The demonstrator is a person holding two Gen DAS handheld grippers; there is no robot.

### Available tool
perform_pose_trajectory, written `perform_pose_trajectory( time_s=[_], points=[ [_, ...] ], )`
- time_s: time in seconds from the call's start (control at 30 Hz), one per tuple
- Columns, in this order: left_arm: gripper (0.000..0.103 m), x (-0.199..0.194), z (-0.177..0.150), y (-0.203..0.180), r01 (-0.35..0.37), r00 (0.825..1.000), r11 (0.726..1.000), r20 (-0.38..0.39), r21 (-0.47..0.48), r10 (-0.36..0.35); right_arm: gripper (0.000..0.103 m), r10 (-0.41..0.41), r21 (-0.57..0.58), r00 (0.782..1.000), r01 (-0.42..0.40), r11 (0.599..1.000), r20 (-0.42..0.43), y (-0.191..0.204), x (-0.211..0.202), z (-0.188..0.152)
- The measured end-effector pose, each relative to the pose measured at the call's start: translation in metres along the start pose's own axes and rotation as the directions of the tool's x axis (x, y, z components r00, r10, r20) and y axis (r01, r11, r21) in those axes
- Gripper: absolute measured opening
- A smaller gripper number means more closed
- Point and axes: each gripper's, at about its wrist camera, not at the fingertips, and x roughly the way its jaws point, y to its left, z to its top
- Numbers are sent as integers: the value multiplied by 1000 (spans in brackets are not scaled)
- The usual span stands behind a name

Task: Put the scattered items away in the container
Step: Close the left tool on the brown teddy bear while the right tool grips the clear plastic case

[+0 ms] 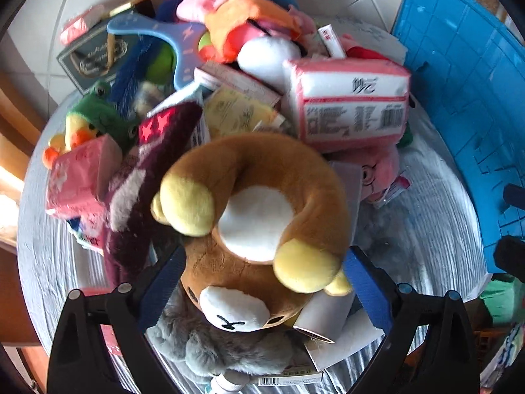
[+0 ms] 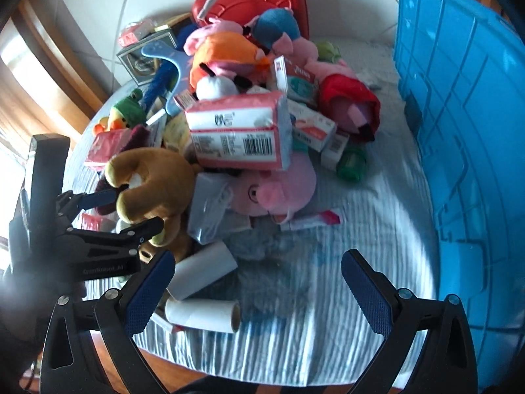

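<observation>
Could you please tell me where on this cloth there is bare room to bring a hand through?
The striped cloth is bare between the pile and the blue container, from the green jar down to the near edge, right of the paper rolls. Crowded: everything from the brown bear plush back to the red case.

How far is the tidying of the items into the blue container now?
Done: nothing visibly; the pile lies on the cloth beside the blue container. In hand: the left gripper, open, straddles the brown bear plush; the right gripper is open, empty. Left: everything.
</observation>
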Motion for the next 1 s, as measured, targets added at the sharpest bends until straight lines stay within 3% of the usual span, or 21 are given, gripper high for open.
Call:
perform_pose_trajectory(
  time_s=[0.27,0.47,0.63,0.8,0.93,1.0],
  points=[
    [100,24,2,14,44,999,998,28,-50,-42,103,-2,3,999,2,1000,-35,2,25,-8],
    [103,37,11,4,55,997,998,52,-11,-54,103,-4,-19,999,3,1000,-49,14,49,-3],
    [103,49,13,3,105,993,994,60,-16,-104,103,-9,-24,998,7,1000,-63,22,70,0],
    [103,62,19,-1,115,993,993,27,15,-115,103,-29,-20,996,27,999,-88,23,87,-1],
    [80,48,17,-8,135,989,989,56,62,-138,103,-33,-9,994,32,999,-104,22,92,-5],
    [78,39,12,-6,143,986,988,73,64,-147,103,-31,-4,994,31,1000,-102,23,93,-4]
  ],
)
